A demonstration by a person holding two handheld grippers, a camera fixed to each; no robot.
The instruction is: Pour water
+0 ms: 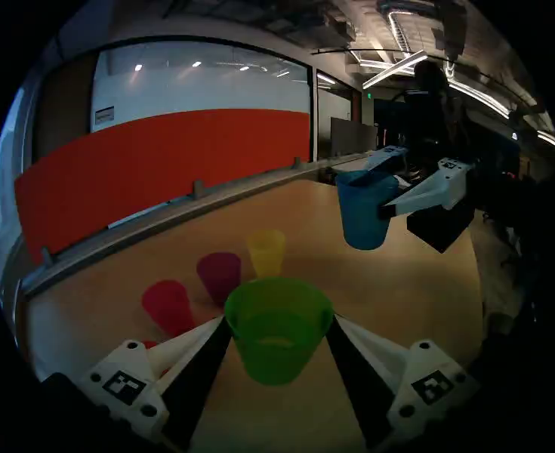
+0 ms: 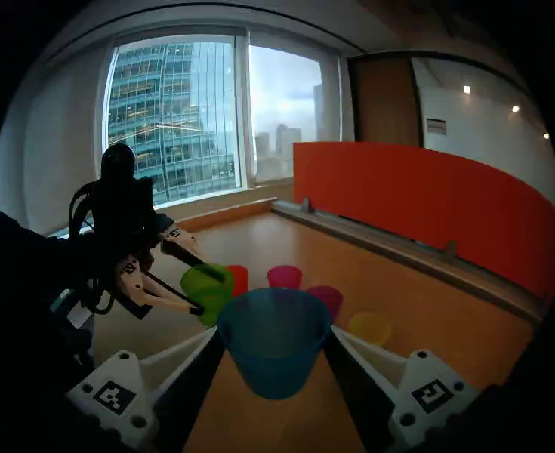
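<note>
A wooden table (image 2: 277,245) runs beside an orange wall panel (image 2: 428,196), with tall buildings (image 2: 152,113) outside the window (image 2: 292,98).

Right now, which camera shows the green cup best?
The left gripper view: the green cup sits close and centred, held by the left gripper, rim and inside visible. The right gripper view shows the cup farther off, small and dim, more from the side.

white tongs (image 1: 277,332), black inner faces (image 1: 201,370), checkered square tags (image 1: 123,383), screws (image 1: 149,410).
</note>
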